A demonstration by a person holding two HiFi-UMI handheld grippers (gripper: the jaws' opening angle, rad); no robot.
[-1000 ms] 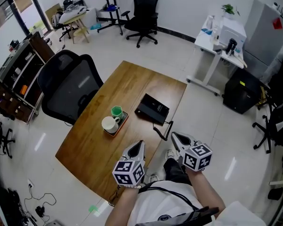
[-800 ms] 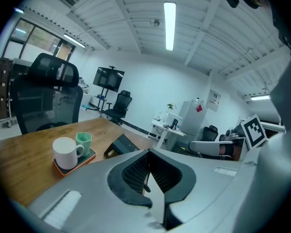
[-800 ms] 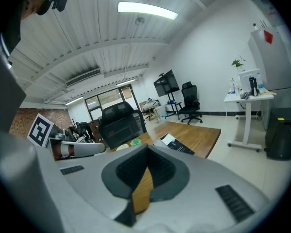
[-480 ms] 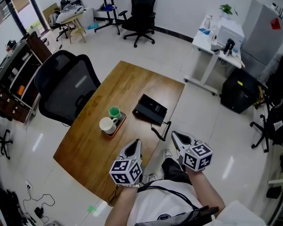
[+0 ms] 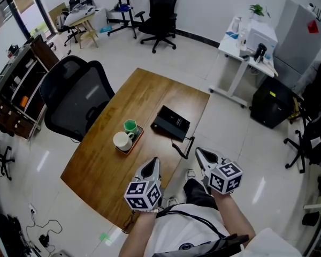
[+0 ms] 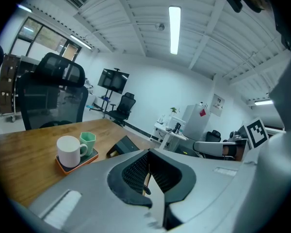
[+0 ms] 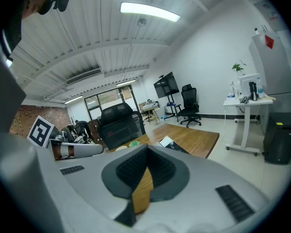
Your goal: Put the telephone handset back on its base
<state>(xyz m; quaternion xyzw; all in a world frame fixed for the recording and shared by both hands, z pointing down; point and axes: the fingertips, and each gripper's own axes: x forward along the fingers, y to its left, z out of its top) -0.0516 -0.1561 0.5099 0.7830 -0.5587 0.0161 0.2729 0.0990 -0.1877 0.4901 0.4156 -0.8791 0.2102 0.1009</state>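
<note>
A black telephone base lies on the wooden table near its right edge. It also shows in the left gripper view and the right gripper view. A black handset with its cord lies at the table's near right edge, just in front of the base. My left gripper hovers over the table's near corner, shut and empty. My right gripper is just off the table's edge, right of the handset, and its jaws look shut with nothing between them. Neither gripper touches the phone.
A white mug and a green cup stand on an orange tray left of the phone. A black office chair stands at the table's left side. A white desk stands far right.
</note>
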